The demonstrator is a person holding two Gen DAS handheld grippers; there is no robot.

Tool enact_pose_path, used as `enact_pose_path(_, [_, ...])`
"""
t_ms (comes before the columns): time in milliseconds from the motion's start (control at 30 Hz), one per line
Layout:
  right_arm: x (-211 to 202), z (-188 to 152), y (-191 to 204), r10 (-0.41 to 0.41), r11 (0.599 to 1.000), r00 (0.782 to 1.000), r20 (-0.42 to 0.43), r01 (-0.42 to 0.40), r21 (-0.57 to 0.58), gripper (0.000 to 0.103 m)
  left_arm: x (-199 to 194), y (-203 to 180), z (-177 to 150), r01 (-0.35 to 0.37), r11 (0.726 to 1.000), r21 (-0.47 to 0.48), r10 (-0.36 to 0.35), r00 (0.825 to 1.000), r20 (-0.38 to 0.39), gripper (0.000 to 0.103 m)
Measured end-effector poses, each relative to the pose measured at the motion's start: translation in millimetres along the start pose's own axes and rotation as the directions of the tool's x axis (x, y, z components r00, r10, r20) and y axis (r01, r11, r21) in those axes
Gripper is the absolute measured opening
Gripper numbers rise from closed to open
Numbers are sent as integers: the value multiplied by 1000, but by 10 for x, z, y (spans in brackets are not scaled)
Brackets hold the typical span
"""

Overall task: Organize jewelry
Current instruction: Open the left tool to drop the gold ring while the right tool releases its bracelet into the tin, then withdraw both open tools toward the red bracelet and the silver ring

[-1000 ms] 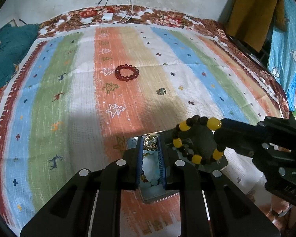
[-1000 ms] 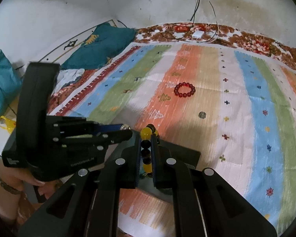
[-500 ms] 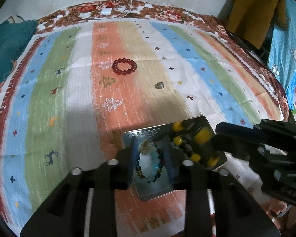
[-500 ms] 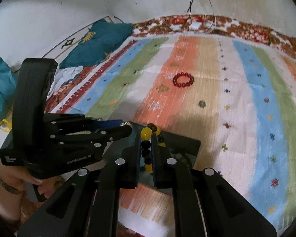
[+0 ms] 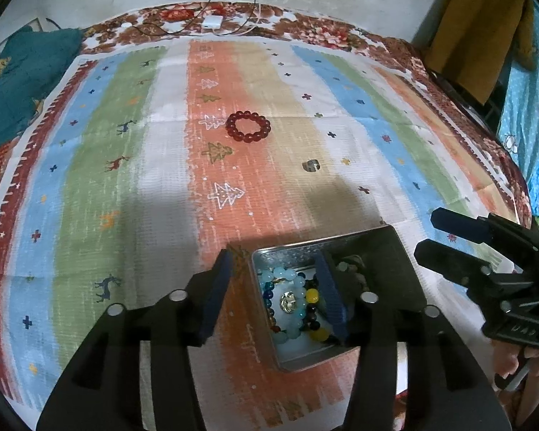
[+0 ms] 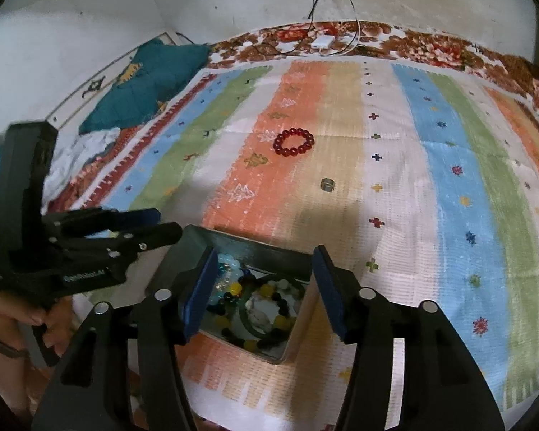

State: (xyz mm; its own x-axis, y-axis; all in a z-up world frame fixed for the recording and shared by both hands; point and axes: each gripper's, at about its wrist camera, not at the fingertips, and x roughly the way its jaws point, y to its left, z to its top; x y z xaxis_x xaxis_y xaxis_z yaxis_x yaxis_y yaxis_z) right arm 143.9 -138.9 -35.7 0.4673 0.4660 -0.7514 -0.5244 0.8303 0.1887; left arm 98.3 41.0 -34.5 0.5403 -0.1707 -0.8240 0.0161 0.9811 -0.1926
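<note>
Metal tin (image 5: 287,251) long axis slanting away rightward, both tools spread.

The left gripper's (image 5: 276,291) blue pad (image 5: 332,296) hides the tin's (image 5: 305,362) beads at 3 o'clock; the small ring (image 6: 327,184) stays indistinct.

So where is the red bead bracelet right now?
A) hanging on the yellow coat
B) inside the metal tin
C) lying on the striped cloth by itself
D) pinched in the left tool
C: the red bead bracelet lies alone on the striped cloth, well away from the metal tin, and both tools are open and hold nothing.
</note>
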Motion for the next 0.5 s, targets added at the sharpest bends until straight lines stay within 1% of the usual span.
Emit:
enact_pose_path(33, [13,-3,-2,-7,1000,1000,0,7,-5,57,5,6,5,-3,1000,0,3,1000,1,52])
enact_pose_path(167, [87,-5,-79,13,1000,1000,-22,-13,22,59,57,51,20,-19,1000,-1,19,1000,-8,52])
enact_pose_path(267, [120,28,-109,-16,1000,1000,-15,17,15,60,77,79,50,-27,1000,-6,27,1000,-5,53])
enact_pose_path(333, [133,55,-130,-31,999,1000,-5,31,14,60,83,100,77,-40,999,-13,40,999,6,58])
enact_pose_path(500, [224,113,-190,-42,999,999,-5,42,24,62,136,152,160,-55,998,-24,56,998,17,59])
